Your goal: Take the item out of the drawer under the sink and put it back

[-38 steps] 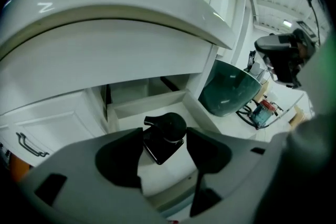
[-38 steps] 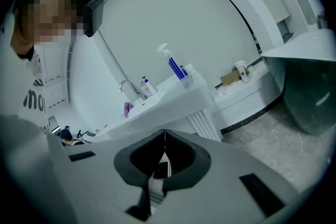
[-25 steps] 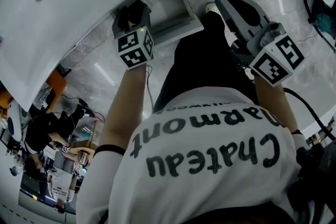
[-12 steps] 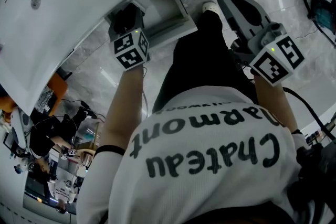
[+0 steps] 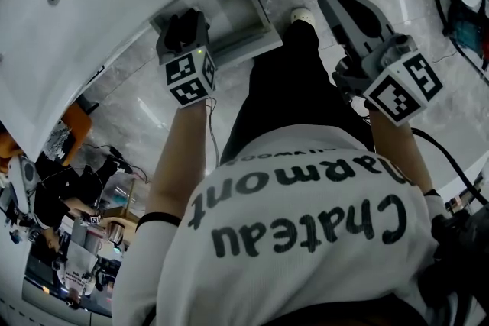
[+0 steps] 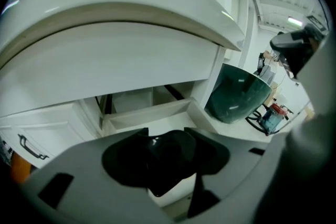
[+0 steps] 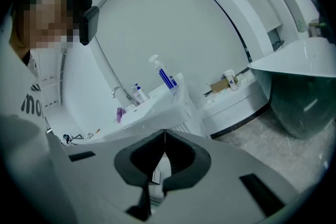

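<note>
The white drawer (image 5: 243, 14) under the white sink (image 5: 84, 4) stands pulled out over the marble floor. My left gripper (image 5: 186, 20) hangs at the drawer's left front corner, pointing down. In the left gripper view a black, glossy, rounded item (image 6: 167, 157) fills the gap of the left gripper (image 6: 168, 160), its jaws wide and closed against it, with the open drawer (image 6: 149, 114) behind. My right gripper (image 5: 345, 2) is held out to the right above the floor. In the right gripper view the right gripper (image 7: 164, 136) has its tips touching and nothing between them.
My black trouser leg and a white shoe (image 5: 303, 14) stand right of the drawer. A dark green basin (image 6: 237, 94) sits to the right of the cabinet, and a cabinet door handle (image 6: 29, 147) to the left. Bottles (image 7: 166, 76) stand on a sink counter.
The left gripper has drifted a little to the left and up along the drawer's front corner. The right gripper has stayed where it was.
</note>
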Available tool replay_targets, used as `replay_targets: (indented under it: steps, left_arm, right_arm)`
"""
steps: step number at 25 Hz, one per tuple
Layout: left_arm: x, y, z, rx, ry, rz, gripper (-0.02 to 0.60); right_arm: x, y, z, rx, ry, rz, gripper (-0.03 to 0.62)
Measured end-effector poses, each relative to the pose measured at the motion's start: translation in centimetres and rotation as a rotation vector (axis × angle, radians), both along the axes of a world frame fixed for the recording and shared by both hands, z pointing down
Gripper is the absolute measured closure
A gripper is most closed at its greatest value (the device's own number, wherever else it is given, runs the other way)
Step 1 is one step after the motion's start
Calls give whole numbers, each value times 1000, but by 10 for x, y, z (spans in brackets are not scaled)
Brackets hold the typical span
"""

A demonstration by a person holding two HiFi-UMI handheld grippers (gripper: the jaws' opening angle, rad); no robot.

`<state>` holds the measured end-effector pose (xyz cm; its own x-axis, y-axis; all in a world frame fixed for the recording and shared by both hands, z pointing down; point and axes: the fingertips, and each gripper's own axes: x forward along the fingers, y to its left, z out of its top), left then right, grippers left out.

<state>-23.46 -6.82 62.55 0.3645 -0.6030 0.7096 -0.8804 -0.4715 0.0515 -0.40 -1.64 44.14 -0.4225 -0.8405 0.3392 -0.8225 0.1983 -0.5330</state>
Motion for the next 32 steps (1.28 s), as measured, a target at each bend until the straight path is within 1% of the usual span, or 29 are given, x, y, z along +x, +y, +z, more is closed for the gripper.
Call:
replay_targets:
  steps: [8, 12, 17, 20, 24, 28, 32]
  left_arm:
    - [15, 7, -49, 103, 61, 54, 368]
    - [18, 15, -83, 150, 124, 72, 368]
    - [21, 26, -132, 243, 192, 139, 369]
    - [24, 31, -162, 278, 226, 161, 370]
    - [22, 29, -200, 306, 297, 161, 370]
    - [21, 19, -239, 387, 323, 180, 370]
    - [18, 21, -271, 417, 358, 180, 370]
  right_arm:
    - [-9, -6, -26, 48, 16, -38, 583]
    - [-17, -6, -43, 79, 24, -60, 583]
    - [-33, -7, -57, 113, 27, -88, 582]
    - [-41, -9, -71, 140, 32, -111, 582]
    - [-51, -17, -97, 194, 35, -136, 582]
    - [-59, -29, -131, 283, 61, -159, 583]
    - [-64, -24, -155, 338, 91, -174, 583]
